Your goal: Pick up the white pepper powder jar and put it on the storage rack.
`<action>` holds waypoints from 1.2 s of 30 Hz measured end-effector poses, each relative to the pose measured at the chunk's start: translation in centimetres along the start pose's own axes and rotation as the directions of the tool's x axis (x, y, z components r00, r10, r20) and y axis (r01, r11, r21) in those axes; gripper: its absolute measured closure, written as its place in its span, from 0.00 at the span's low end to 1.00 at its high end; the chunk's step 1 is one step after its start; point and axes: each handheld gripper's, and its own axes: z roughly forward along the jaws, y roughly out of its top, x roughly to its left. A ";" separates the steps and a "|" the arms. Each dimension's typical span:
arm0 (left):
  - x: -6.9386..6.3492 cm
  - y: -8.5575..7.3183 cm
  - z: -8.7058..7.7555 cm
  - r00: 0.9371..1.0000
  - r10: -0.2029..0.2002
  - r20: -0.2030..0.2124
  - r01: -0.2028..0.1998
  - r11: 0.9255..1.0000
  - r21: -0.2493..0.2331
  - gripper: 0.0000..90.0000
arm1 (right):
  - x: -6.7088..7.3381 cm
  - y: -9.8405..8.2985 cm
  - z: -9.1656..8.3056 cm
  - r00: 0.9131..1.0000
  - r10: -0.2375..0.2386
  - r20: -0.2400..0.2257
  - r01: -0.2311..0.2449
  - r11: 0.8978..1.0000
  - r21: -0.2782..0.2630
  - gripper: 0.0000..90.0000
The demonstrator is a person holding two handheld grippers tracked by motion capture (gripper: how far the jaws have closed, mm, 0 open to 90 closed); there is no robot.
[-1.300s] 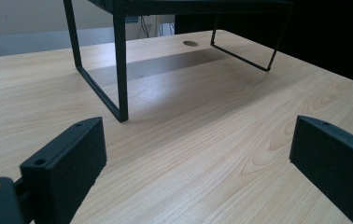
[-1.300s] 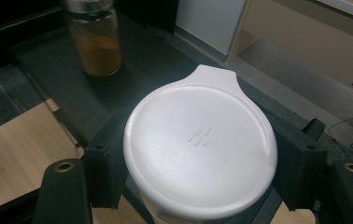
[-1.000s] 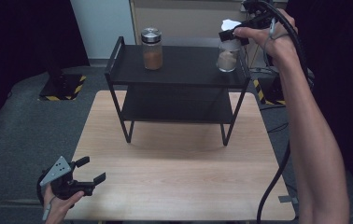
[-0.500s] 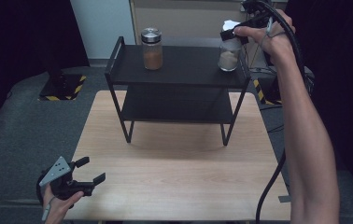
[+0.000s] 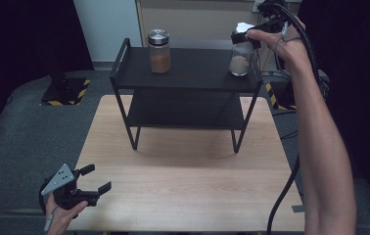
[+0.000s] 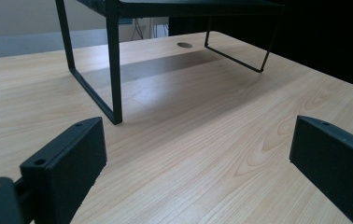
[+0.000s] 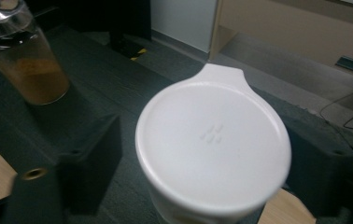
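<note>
Item 1, near left corner of the desk (image 5: 183, 191): left gripper (image 5: 93, 185), held low in the person's hand, jaws spread wide with nothing between them; in the left gripper view only bare wood lies between them. Idle.

Item 2, centre: black two-tier metal rack (image 5: 188, 78) standing on the far half of the desk.

Item 3, left part of the rack's top shelf: glass jar with metal lid (image 5: 159, 51), upright, holding reddish-brown powder. Untouched, well apart from the other jar.

Item 4, right end of the top shelf: white-lidded jar (image 5: 241, 56), upright, base on the shelf, pale powder inside.

Item 5, at that jar's top: right gripper (image 5: 244, 40), its jaws just opened partway. In the right gripper view they stand either side of the white lid (image 7: 212, 144), apparently off it, so the jar looks released rather than held.

Progress, as judged: the white-lidded jar is set on the shelf and let go; what remains is drawing the right gripper clear. Both jars are now on the top tier.

Surface and room: light wood-grain desk, dark grey floor, black-and-yellow hazard tape at left and right, pale wall panel and beige cabinet behind, black surroundings.
</note>
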 end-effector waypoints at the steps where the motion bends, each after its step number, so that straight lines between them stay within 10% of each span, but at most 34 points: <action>1: 0.0 0.0 0.0 1.000 0.000 -0.001 0.000 1.000 0.000 0.03 | 0.3 -0.3 -0.2 1.000 -0.008 0.024 0.009 1.000 -0.018 0.12; 16: -0.1 0.1 0.1 1.000 0.004 -0.002 -0.004 1.000 0.004 0.03 | -0.7 -4.7 -6.5 0.999 0.041 -0.017 -0.044 0.965 -0.257 0.04; 36: -0.3 0.1 0.2 1.000 0.002 -0.013 -0.002 1.000 -0.001 0.03 | 1.3 -16.3 -11.3 0.991 -0.092 -0.102 0.056 0.949 -0.311 0.02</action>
